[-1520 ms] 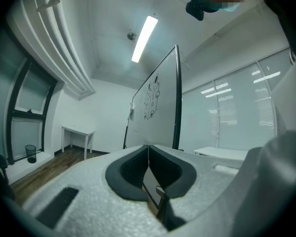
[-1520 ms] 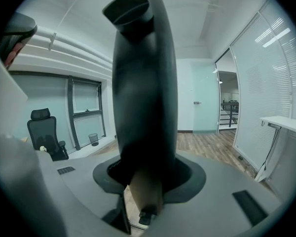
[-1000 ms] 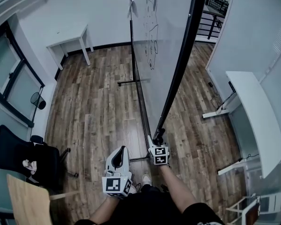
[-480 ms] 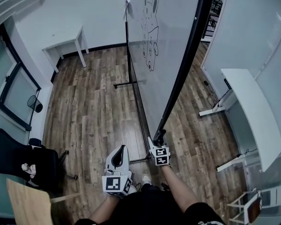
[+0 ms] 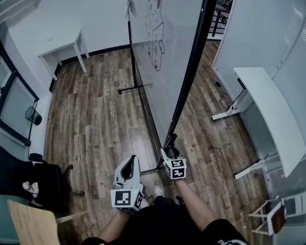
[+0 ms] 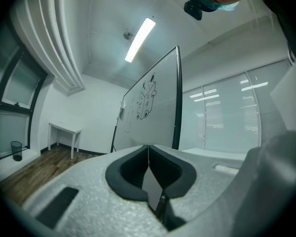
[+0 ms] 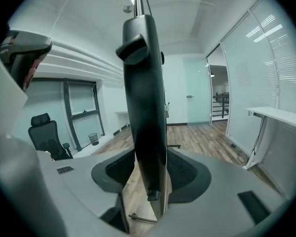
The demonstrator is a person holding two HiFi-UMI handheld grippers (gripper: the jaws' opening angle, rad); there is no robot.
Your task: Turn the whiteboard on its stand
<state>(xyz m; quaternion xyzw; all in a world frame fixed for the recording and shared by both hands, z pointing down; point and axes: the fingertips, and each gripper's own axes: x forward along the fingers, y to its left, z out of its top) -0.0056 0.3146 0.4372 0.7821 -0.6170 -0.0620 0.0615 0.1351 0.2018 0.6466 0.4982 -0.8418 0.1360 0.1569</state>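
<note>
The whiteboard stands on a black wheeled stand, its face bearing a drawn rabbit, its black edge frame running down toward me. My right gripper is at the lower end of that frame. In the right gripper view the frame fills the gap between the pads and still touches both, while the jaws are opening. My left gripper hangs to the left, apart from the board, shut and empty. The left gripper view shows the whiteboard ahead.
A white table stands by the far wall. A white desk runs along the glass wall at right. A black office chair, a wooden chair back and a small bin are at left. Wooden floor lies around the stand.
The board's face has swung a little more into view and the drawing has shifted left. The right gripper stays at the frame's lower end; the left gripper has barely moved.
</note>
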